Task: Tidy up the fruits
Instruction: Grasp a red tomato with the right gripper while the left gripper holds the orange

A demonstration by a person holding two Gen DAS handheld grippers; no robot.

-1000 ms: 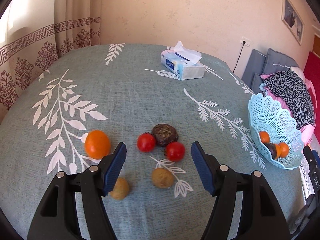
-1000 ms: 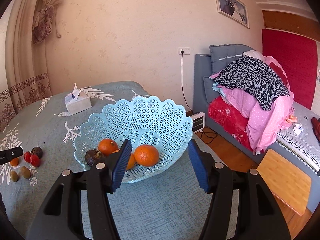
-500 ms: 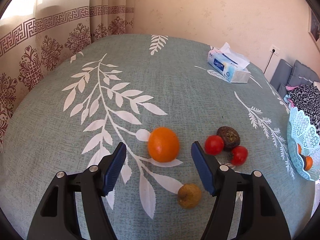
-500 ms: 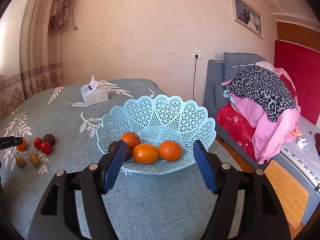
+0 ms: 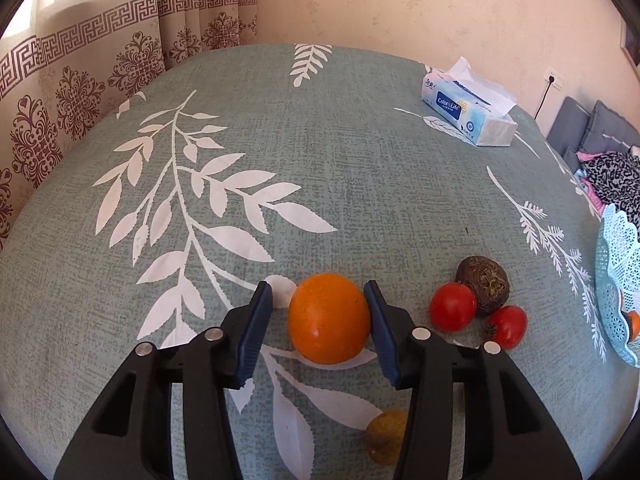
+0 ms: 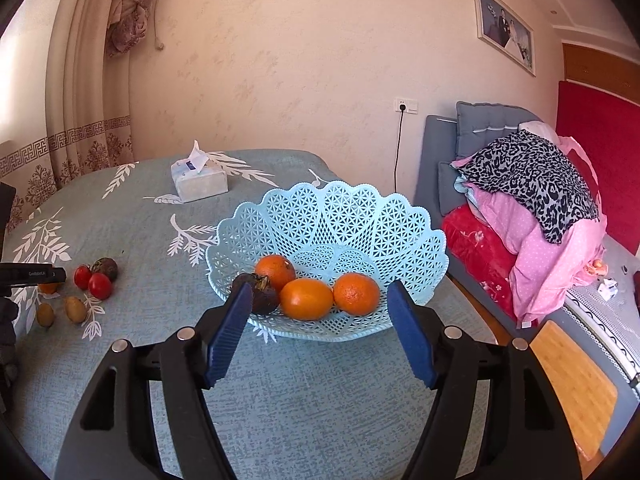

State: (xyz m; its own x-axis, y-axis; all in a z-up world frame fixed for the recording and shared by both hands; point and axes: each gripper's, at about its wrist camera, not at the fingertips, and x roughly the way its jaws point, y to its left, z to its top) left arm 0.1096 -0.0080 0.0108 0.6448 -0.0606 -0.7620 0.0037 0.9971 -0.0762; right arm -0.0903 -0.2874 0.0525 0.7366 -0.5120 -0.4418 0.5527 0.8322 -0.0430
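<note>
Teal leaf-print tablecloth (image 5: 360, 168) carries a pale blue lattice basket (image 6: 360, 220) and loose fruit.

Basket holds three oranges (image 6: 306, 298) and one dark fruit (image 6: 260, 294); a tissue box (image 5: 468, 108) lies well behind. Left gripper (image 5: 318, 314) is down at the cloth with its blue pads on either side of a loose orange (image 5: 328, 318); right pad appears to touch it, left pad shows a small gap, so no firm pinch is confirmed. Just right of it: two tomatoes (image 5: 452, 306), a dark brown fruit (image 5: 484, 284). Right gripper (image 6: 320, 314) is spread wide before the basket, holding nothing.
</note>
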